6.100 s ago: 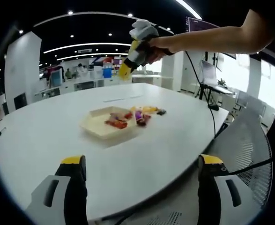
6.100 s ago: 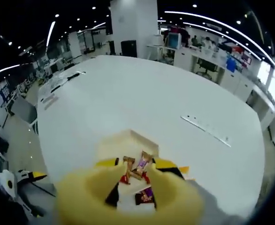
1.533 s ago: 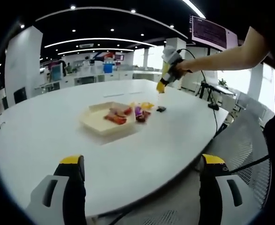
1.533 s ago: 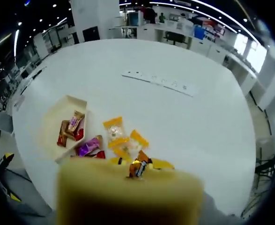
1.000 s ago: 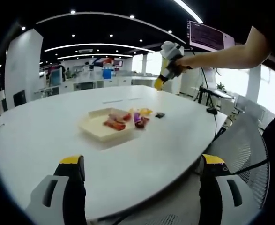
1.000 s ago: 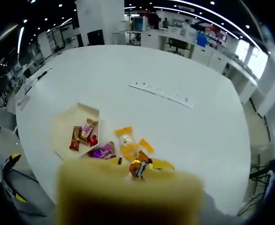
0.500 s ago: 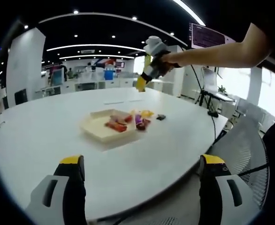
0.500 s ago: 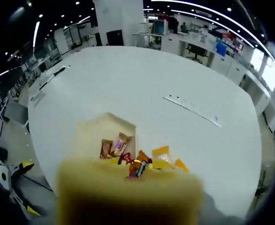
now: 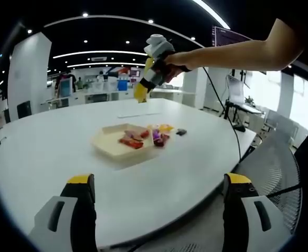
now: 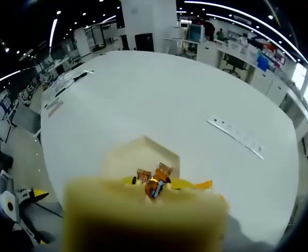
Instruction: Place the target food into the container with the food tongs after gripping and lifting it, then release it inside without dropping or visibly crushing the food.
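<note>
In the left gripper view the left gripper (image 9: pixel 156 202) waits with jaws wide apart. Beyond, the shallow beige square tray (image 9: pixel 107 143) sits on the white round table (image 9: pixel 49 152). Since half a second ago, the right gripper (image 9: pixel 140 94) has moved toward 10 o'clock, now above the tray. In its own view the yellow tongs (image 10: pixel 143 220) are closed on an orange-wrapped candy (image 10: pixel 155 188).
</note>
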A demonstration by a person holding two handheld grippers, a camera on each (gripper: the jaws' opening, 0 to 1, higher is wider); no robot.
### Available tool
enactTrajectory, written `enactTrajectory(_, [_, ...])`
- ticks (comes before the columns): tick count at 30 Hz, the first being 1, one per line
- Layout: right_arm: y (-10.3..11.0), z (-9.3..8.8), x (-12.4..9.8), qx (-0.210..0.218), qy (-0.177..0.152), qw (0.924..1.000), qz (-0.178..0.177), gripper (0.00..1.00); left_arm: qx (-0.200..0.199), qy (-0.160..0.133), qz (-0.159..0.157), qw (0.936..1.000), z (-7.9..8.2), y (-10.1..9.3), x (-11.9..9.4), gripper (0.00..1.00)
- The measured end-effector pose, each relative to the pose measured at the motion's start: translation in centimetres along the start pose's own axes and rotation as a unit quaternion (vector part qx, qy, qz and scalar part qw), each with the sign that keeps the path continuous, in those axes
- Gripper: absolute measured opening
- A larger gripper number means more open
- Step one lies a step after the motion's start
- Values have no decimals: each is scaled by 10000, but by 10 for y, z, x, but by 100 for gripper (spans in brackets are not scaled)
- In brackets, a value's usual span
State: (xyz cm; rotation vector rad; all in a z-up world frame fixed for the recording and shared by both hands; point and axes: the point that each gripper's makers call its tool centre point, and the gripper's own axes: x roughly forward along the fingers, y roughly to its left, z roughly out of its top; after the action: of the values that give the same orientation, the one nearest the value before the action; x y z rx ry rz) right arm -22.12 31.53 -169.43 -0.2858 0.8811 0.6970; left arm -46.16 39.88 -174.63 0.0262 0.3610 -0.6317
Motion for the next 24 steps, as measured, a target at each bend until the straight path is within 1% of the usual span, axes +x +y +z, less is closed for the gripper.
enactTrajectory(2, [7,5,4,-47,-10,10000,61,22,15,13,4,10000,0,0,0,99])
enactTrajectory(3, [9,6,5,-53,-4,10000,80,22,97,43,50,9999,-1,2,0,99])
enactTrajectory(8, [21,10,13,-138,33,9997,188,22,63,64,28,10000,-3,1,0,99])
enactTrajectory(10, [28,12,15,-94,12,9994,332,24,78,65,40,9999,-3,2,0,99])
enactTrajectory(11, [34,14,15,-78,-55,9987,504,27,84,63,52,9999,-3,2,0,99])
enactTrajectory(12, [34,18,15,-32,-161,9987,489,27,109,51,103,9999,-3,4,0,99])
enactTrajectory(18, [34,16,14,-173,-77,9988,453,27,102,53,106,9999,-3,4,0,99])
enactTrajectory(24, [22,9,7,-118,-68,9993,362,27,109,53,100,9999,-3,4,0,99])
